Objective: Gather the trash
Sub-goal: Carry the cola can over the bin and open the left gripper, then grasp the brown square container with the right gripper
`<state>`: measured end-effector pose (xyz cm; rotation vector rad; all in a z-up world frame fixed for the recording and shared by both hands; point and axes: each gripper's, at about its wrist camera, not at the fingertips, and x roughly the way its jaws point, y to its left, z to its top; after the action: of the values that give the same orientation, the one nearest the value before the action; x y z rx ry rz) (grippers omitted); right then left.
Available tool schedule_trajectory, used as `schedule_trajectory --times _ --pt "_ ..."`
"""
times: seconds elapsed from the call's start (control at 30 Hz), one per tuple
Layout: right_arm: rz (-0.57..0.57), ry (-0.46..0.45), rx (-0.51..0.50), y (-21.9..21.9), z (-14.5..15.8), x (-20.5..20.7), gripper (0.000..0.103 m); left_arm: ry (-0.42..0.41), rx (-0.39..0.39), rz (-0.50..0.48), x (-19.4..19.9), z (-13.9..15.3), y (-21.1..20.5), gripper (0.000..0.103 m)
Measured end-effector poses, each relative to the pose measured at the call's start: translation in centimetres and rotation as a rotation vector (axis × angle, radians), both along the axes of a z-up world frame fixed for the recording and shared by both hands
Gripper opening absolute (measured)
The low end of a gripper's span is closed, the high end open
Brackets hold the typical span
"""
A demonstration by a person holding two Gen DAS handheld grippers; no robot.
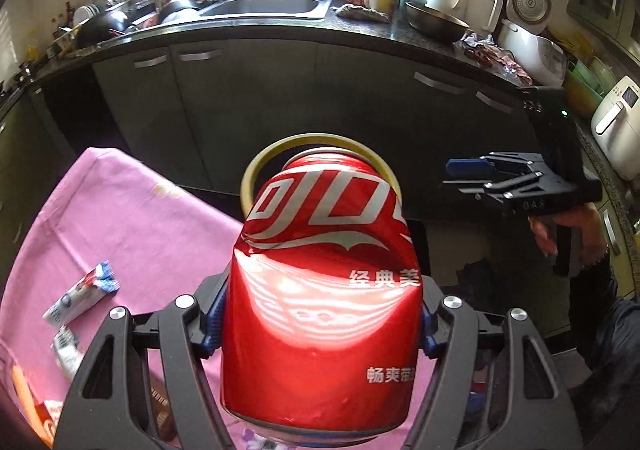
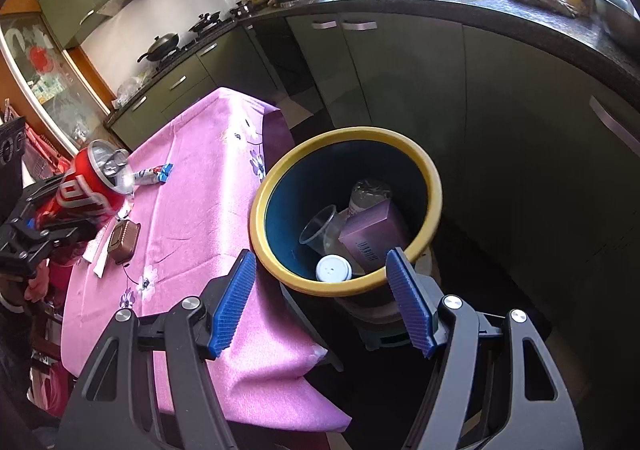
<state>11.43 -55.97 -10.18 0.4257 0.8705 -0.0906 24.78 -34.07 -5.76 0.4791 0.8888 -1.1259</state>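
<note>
My left tongs clamp the can; my right tongs gape empty over the bin rim, the table edge just left.

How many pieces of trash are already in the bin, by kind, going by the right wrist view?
Inside the bin:
Clear plastic cup: 1
Purple box: 1
White lid: 1
Clear plastic bottle, partly hidden: 1
Total: 4
</note>
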Motion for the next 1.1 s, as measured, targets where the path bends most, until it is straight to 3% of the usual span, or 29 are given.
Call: schedule_trajectory --times 0.27,0.3,0.4,0.5,0.63,0.93,1.1 --pt "-0.071 -0.001 0.031 -2.4 -0.3 -3.1 0.068 0.074 0.069 -0.004 2.8 -7.0 -12.7 0.067" --pt "-0.077 0.003 0.032 -2.6 -0.3 -3.3 0.068 0.076 0.073 0.011 3.2 -7.8 -13.7 0.067" --pt "-0.085 0.009 0.032 -2.9 -0.4 -3.6 0.068 0.042 0.073 0.06 4.3 -9.3 -15.3 0.081" --pt "-0.085 0.011 0.029 -2.8 -0.3 -3.6 0.069 0.068 0.04 0.102 5.0 -9.3 -14.6 0.083" --pt "-0.064 0.008 0.034 -2.3 -0.5 -3.5 0.069 0.095 -0.069 0.142 4.9 -6.4 -10.0 0.084" --pt "0.071 0.017 0.024 1.2 -0.5 0.0 0.072 -0.017 -0.335 0.324 -0.3 0.9 8.3 0.093" --pt "0.249 0.024 -0.014 6.4 -0.3 4.1 0.072 -0.098 -0.388 0.477 -3.7 2.0 17.6 0.096"
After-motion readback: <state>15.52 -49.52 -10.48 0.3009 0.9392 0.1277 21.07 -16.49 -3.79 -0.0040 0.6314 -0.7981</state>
